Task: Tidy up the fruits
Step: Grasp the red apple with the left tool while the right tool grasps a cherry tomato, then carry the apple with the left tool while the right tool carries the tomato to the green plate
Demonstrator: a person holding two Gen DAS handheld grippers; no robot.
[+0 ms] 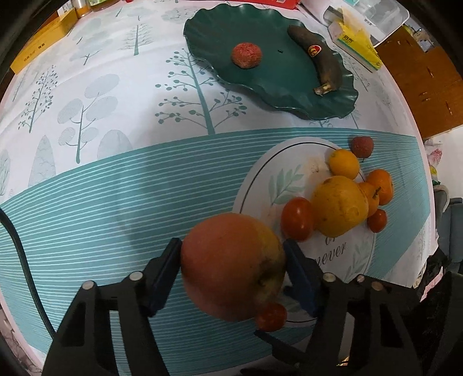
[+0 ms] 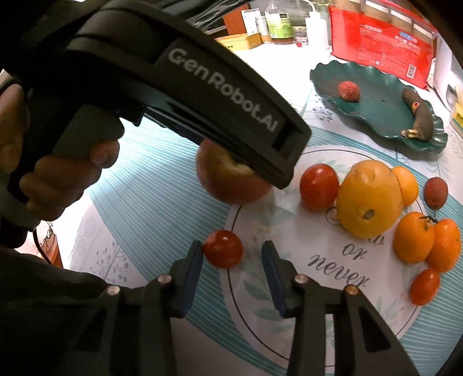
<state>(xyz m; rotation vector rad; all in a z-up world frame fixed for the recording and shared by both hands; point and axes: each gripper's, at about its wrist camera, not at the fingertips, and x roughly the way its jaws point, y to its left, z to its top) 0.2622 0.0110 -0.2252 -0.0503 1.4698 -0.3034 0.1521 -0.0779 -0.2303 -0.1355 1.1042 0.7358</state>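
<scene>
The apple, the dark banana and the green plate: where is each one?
apple (image 1: pixel 231 266): left wrist view, middle of its red skin, between the jaws.
dark banana (image 1: pixel 324 62): left wrist view, mid-body.
green plate (image 2: pixel 382 107): right wrist view, bare centre.

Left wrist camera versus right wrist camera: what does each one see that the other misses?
Only the left wrist view shows the left gripper from behind, its blue pads clamped on both sides of the apple, plus a yellow tissue box past the green plate.

Only the right wrist view shows the open right gripper around a small tomato, the person's hand holding the other tool, and bottles at the back.

Both show the green plate holding a dark banana and a lychee, and the big yellow fruit.
</scene>
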